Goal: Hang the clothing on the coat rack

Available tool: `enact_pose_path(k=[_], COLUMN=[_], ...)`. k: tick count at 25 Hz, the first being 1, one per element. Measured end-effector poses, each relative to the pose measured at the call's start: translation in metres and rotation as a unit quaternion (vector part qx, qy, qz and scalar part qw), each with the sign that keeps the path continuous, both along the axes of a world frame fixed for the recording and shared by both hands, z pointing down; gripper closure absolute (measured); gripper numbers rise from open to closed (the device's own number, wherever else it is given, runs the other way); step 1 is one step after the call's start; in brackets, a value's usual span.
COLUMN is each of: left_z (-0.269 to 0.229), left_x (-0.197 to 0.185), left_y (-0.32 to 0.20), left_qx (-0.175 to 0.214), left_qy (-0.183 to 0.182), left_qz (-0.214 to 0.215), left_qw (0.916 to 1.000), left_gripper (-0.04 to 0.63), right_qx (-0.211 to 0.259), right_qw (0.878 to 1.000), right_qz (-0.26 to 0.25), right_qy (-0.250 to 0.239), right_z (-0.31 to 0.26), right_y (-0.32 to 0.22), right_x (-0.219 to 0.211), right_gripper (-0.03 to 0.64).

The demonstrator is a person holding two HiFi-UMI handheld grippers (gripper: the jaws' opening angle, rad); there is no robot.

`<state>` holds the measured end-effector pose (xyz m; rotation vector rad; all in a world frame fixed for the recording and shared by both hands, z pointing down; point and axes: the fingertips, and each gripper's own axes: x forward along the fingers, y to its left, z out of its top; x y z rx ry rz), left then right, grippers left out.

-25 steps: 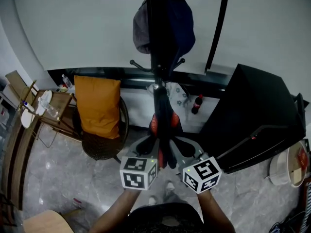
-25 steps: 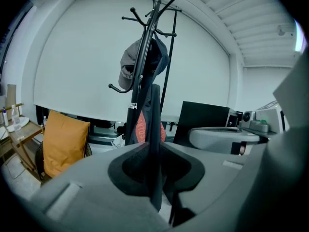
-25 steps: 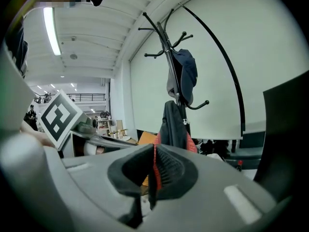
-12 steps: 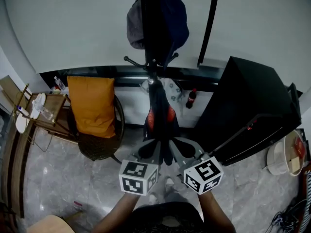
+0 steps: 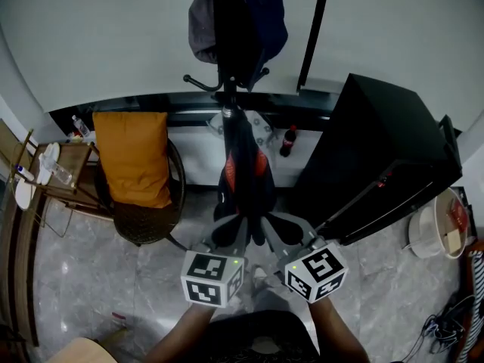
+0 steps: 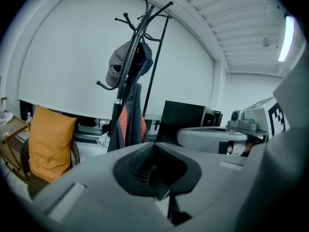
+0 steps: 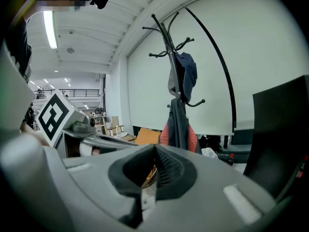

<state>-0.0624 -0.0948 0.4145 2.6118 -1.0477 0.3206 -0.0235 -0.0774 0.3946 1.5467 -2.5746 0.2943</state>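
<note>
— Where does the jacket (image 5: pixel 243 172) sit from us?

— Straight ahead and well apart from both grippers. It hangs on the rack (image 5: pixel 227 88), seemingly from a low hook, with its long axis running down along the pole. A cap (image 5: pixel 200 29) hangs higher up.

— And our grippers?

— We hold them side by side, low and close to our body. The left gripper (image 6: pixel 153 146) has its jaws together with nothing between them. The right gripper (image 7: pixel 154 149) is closed and empty too.

— Which one is nearer?

— Neither, as far as we can tell. In the left gripper view the jacket lies a little left of the jaw line. In the right gripper view it lies a little right. So we judge that it stands between the two lines, about even for both.

— Then what is left for us?

— Little, we think. The jacket looks hung, clear of the chair (image 5: pixel 144 221) on our left and the black cabinet (image 5: pixel 378 150) on our right. If it needs straightening, we must go forward first, since the jacket is out of reach. Either gripper would have to open before taking the cloth from below.
</note>
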Motion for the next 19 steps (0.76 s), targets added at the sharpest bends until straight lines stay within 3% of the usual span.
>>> enact_pose_path(k=[19], left_z=[-0.006], left_x=[-0.007], left_y=[0.022], left_qx=[0.002], left_qy=[0.011], left_qz=[0.025], left_qw=[0.9996], left_gripper=[0.591], right_qx=[-0.003], right_qw=[1.000], right_qz=[-0.006], right_qy=[0.027], right_z=[-0.005], right_y=[0.021], right_x=[-0.021], right_gripper=[0.616])
